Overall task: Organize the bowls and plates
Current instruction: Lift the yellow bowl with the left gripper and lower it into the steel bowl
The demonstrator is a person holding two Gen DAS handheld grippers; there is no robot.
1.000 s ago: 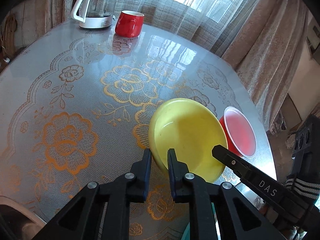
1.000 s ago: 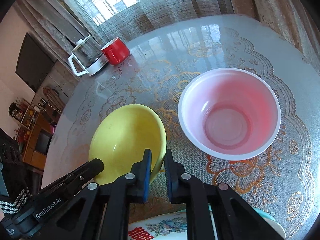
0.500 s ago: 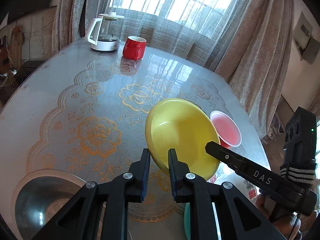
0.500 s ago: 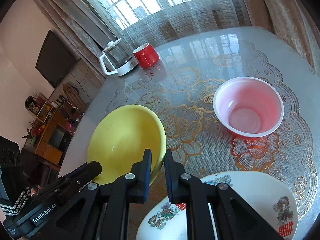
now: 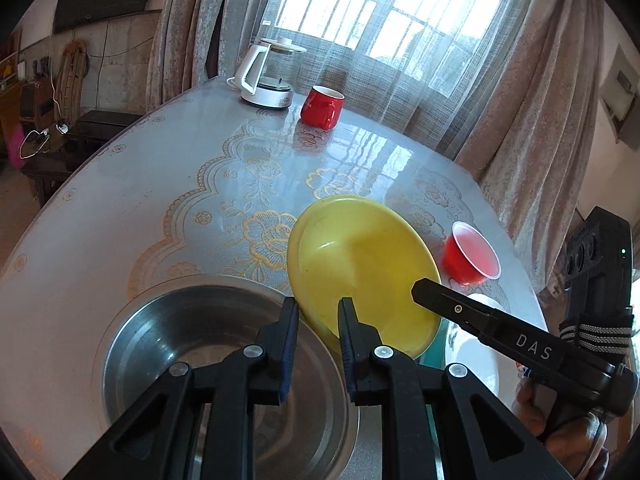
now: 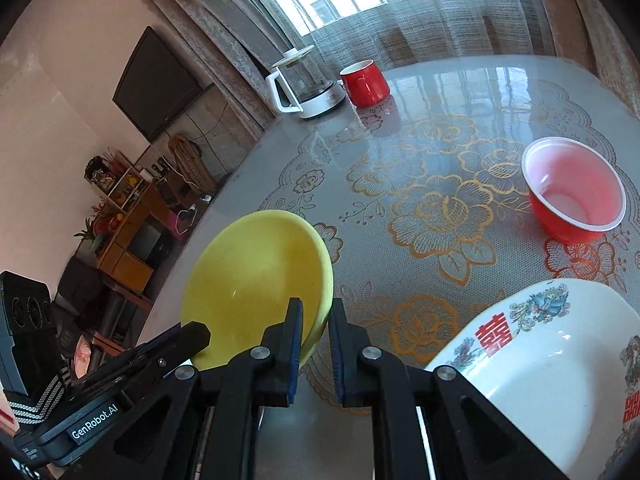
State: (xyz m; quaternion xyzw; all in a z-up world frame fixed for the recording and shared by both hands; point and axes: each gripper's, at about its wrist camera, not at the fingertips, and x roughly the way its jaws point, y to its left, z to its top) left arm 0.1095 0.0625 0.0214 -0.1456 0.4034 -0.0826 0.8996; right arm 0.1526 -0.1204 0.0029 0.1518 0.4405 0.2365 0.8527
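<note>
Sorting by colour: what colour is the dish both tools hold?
Plain yellow dish, clearest in the left wrist view.

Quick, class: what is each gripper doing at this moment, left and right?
Left gripper: shut on the rim of the yellow bowl.
Right gripper: shut on the same yellow bowl's opposite rim.

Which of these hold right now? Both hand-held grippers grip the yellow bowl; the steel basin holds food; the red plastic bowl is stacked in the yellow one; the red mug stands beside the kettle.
1. Both hand-held grippers, left and right, grip the yellow bowl by its rim. True.
2. The steel basin holds food. False: it looks empty.
3. The red plastic bowl is stacked in the yellow one. False: it stands alone on the table.
4. The red mug stands beside the glass kettle. True.
</note>
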